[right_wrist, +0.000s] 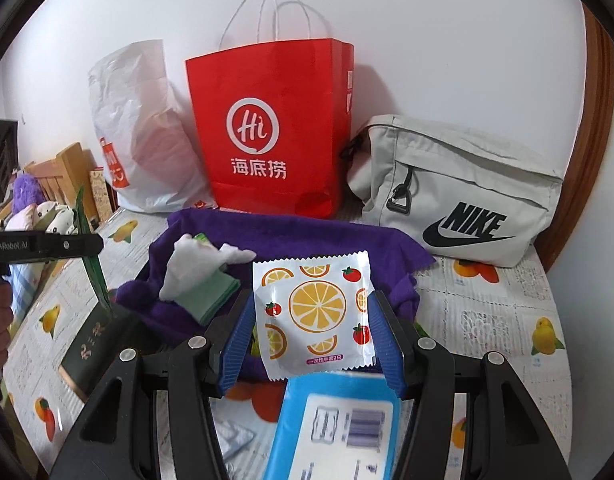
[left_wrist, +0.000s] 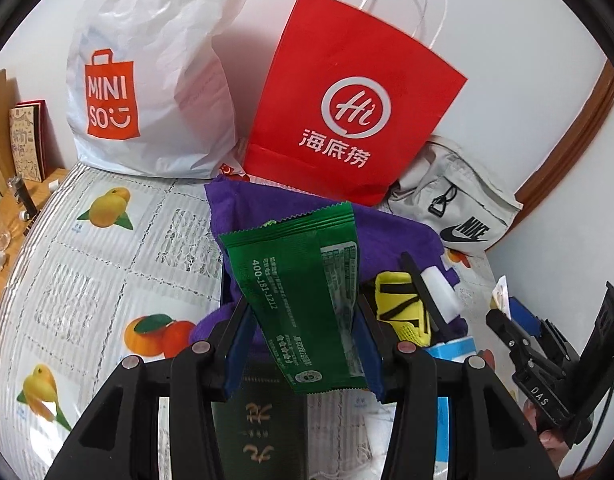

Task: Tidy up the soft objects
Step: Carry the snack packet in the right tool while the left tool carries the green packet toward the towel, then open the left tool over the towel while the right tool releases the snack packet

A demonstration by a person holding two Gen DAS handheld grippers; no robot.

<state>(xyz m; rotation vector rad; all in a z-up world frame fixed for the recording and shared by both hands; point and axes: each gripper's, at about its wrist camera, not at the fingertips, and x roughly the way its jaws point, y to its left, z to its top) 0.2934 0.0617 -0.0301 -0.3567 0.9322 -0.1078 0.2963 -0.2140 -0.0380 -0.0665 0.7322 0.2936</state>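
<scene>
purple cloth [left_wrist: 391, 236] – half hidden by packet [left_wrist: 303, 300]

fruit-print tablecloth [right_wrist: 507, 312] under purple towel [right_wrist: 291, 236], red paper bag [right_wrist: 267, 132], white plastic bag [left_wrist: 147, 80], grey pouch [right_wrist: 459, 192]

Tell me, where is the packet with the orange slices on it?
The right gripper holds the orange-slice packet between its blue pads, above the purple towel and in front of the red paper bag.
</scene>
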